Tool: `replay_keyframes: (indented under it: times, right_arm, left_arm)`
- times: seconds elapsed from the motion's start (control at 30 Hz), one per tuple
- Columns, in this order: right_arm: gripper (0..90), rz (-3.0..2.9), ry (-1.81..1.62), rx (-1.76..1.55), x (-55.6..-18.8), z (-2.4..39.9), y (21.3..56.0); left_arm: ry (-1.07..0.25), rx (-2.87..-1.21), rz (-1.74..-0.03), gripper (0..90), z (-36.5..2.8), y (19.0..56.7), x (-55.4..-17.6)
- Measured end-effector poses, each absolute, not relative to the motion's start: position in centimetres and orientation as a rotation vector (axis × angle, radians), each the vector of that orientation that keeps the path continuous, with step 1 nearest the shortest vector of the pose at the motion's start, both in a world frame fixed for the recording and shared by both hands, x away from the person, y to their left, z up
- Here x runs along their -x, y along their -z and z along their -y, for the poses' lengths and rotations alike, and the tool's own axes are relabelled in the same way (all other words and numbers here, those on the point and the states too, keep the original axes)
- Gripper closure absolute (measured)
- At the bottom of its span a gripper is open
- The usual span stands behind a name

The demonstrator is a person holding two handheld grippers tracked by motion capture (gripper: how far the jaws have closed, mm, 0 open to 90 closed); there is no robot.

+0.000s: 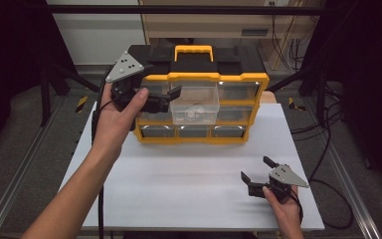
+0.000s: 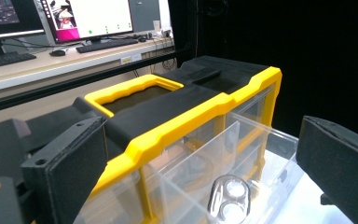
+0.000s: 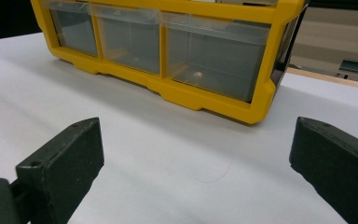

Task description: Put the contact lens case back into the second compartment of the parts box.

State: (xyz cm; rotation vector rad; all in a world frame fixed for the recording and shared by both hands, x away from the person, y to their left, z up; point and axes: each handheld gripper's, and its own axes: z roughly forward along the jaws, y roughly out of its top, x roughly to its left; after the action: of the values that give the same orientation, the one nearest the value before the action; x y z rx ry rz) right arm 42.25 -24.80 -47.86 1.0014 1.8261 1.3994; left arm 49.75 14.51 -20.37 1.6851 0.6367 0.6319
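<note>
Nearest to you, at about 5 o'clock on the white table (image 1: 179, 194), your right hand (image 1: 284, 206) holds the right gripper (image 1: 259, 170) low over the bare surface. Its jaws stand wide apart and released, with nothing between them. In the right gripper view they frame empty tabletop, and the yellow organiser's bottom row of closed clear drawers (image 3: 168, 44) lies beyond them toward 12 o'clock, well apart from the pads.

Farther out, at the middle of the table toward 12 o'clock, stands the yellow and black drawer organiser (image 1: 248, 79), its yellow carry handle (image 1: 194, 50) on top at the back. One clear drawer (image 1: 195, 103) in the upper middle is pulled forward out of the frame, and a small clear piece (image 1: 193, 112) lies inside it; in the left gripper view that piece (image 2: 229, 199) looks like a clear part with two round cups.

At about 10 o'clock, your left hand (image 1: 117, 117) holds the left gripper (image 1: 169, 97) raised at the organiser's left front, pointing toward 3 o'clock. Its jaws are spread open and grip nothing; they sit at the pulled-out drawer's left corner, and whether a pad touches the drawer wall you cannot tell from these views
</note>
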Motion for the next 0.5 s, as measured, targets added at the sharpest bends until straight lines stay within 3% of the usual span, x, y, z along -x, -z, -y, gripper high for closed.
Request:
replay_keyframes:
  times: [0.5]
  right_arm:
    - [2.9, -1.829, -1.409, -1.002, -42.3, 24.9, 47.9]
  left_arm:
    - [-0.671, -1.667, -0.67, 1.8, -18.3, 25.4, -48.0]
